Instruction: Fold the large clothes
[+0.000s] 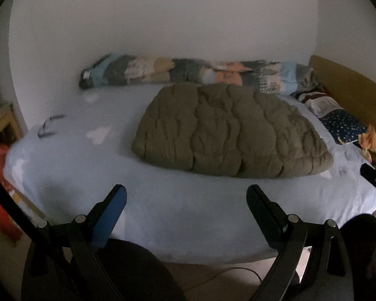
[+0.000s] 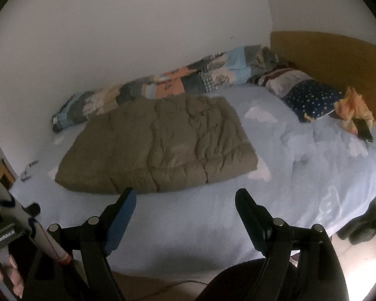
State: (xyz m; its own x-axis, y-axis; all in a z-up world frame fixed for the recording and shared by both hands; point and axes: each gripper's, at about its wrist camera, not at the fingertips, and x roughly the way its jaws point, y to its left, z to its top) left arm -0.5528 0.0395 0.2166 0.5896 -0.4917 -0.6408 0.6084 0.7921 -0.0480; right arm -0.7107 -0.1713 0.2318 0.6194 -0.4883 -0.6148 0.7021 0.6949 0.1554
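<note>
Garment: an olive-brown quilted coat (image 1: 231,130) lay folded into a thick, roughly rectangular pad on the bed (image 1: 163,213), towards the wall-side edge and nearer the headboard end than the foot.
Garment contact: neither tool touched it; both were held back over the near edge of the bed.
Left tool (image 1: 186,195): jaws spread wide, nothing between them, only pale blue sheet showing in the gap.
Right tool (image 2: 185,199): jaws spread wide and bare, pointed at the near edge of the coat but apart from it.
Bed cover: light blue sheet with white cloud shapes, lightly wrinkled near the headboard end.
Along the wall edge: a rolled patchwork quilt (image 1: 188,72) ran the length of the bed, just behind the coat.
Headboard end: a wooden headboard (image 2: 338,57), a navy star-print pillow (image 2: 310,100), an orange cloth (image 2: 356,110) and a dark remote (image 2: 363,130) beside it.
Foot end: a pair of glasses (image 1: 50,125) lay on the sheet near the far corner, well apart from the coat.
Sharpness: both views were slightly blurred.
</note>
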